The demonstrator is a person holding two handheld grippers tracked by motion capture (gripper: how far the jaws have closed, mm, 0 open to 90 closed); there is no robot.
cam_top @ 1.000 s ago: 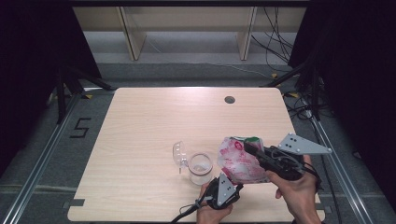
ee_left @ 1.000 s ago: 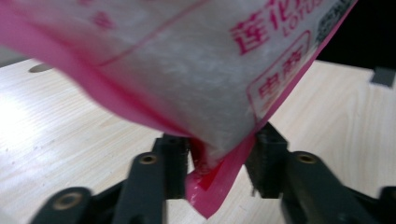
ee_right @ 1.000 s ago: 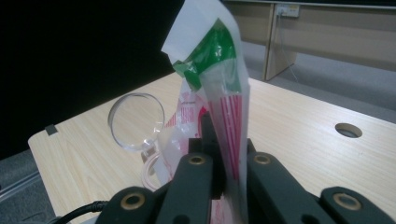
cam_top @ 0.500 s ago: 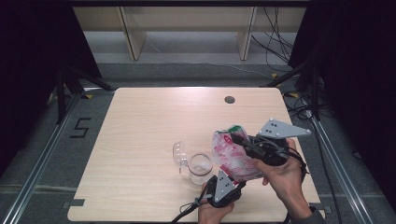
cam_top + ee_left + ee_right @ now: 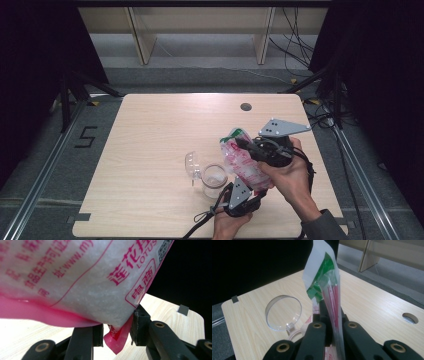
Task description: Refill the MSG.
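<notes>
A clear plastic bag [image 5: 242, 160] with red print, a green top and white grains inside hangs over the table's near right part. My right gripper [image 5: 246, 145] is shut on the bag's flattened top edge [image 5: 329, 290], which rises between its jaws [image 5: 329, 312]. My left gripper [image 5: 256, 188] is shut on the bag's pink bottom corner [image 5: 117, 340], with the full bag [image 5: 87, 282] bulging above its pads. Just left of the bag stands a small clear jar [image 5: 214, 179], its hinged lid [image 5: 192, 166] swung open to the left.
The wooden table [image 5: 160, 130] has a round cable hole [image 5: 245, 106] near its far edge. The open jar lid [image 5: 283, 312] stands upright close to the bag. Wooden shelf legs and loose cables lie on the floor beyond the table.
My right gripper has carried the bag's top to the left and farther from the near edge, so the bag stands steeper and nearer the jar. The left gripper has stayed put.
</notes>
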